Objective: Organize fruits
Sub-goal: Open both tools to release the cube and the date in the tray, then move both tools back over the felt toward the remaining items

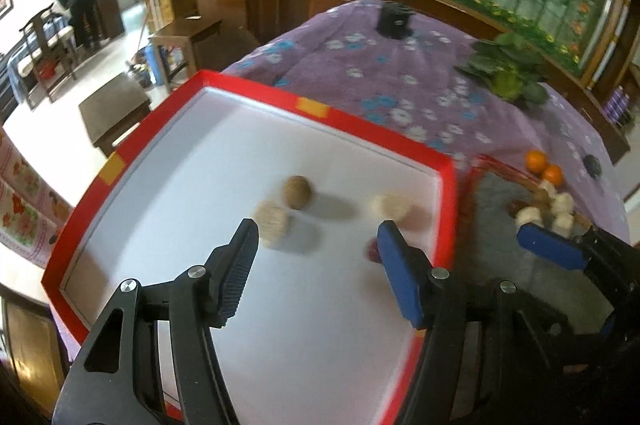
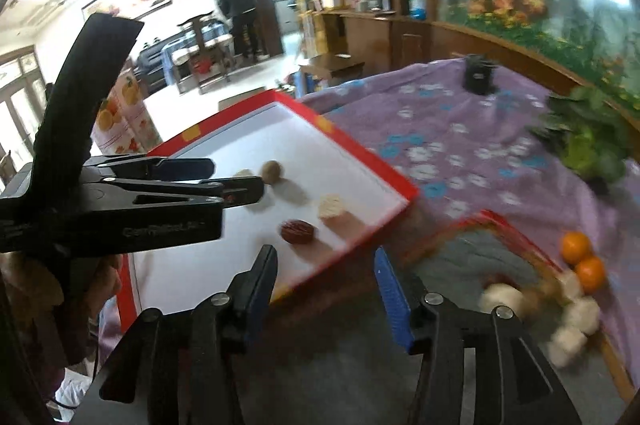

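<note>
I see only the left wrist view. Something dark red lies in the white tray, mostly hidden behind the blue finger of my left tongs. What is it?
Observer: The right wrist view shows it whole. It is a dark red, wrinkled fruit, perhaps a jujube. It lies on the floor of the red-rimmed tray, close to a pale piece but apart from it.
Operator: And the right tongs? I see just one blue finger of them.
Observer: The right tongs are open, and there is nothing between the fingers.
</note>
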### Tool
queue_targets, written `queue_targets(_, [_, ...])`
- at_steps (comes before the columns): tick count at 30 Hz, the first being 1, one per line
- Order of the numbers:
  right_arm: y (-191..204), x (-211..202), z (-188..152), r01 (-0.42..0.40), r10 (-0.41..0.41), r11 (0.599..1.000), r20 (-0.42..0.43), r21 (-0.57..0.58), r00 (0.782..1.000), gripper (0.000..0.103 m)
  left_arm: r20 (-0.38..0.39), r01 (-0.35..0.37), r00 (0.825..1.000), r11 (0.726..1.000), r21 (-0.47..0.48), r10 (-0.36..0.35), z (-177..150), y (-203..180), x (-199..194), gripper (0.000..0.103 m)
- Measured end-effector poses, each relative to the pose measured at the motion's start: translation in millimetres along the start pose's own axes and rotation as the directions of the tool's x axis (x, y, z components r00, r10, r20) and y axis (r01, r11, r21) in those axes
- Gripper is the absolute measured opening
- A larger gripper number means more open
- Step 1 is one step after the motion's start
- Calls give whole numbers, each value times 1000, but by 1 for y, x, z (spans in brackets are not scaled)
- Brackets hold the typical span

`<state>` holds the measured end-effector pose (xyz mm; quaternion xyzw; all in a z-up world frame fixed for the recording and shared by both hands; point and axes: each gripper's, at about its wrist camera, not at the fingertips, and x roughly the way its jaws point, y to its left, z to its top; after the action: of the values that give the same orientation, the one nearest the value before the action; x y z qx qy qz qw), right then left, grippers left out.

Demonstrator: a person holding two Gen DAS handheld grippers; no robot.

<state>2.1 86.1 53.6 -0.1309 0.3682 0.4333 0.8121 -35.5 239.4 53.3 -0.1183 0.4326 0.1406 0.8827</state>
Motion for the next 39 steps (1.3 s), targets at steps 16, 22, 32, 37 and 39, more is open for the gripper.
queue_targets(16, [-78, -78, -72, 176, -175, 975, -17, 134, 984, 50, 3, 73, 997, 987, 144, -74, -10, -109, -11, 62])
queue_targets(22, [-103, -94, -90, 197, -194, 974, -39, 108, 980, 51, -8, 90, 996, 989, 119, -90, 2, -139, 6, 62])
queue_targets(32, [-121, -98, -98, 149, -145, 983, -42, 104, 989, 51, -48, -48, 997, 990, 136, 55, 15, -169, 57, 62])
queue_targets(37, [-122, -95, -98, 125, -120, 986, -48, 108, 992, 51, -86, -47, 994, 968, 246, 70, -12, -162, 48, 63])
queue_targets(39, [-123, -95, -99, 121, -116, 986, -46, 113, 992, 51, -118, -25, 991, 963, 267, 58, -24, -156, 43, 63])
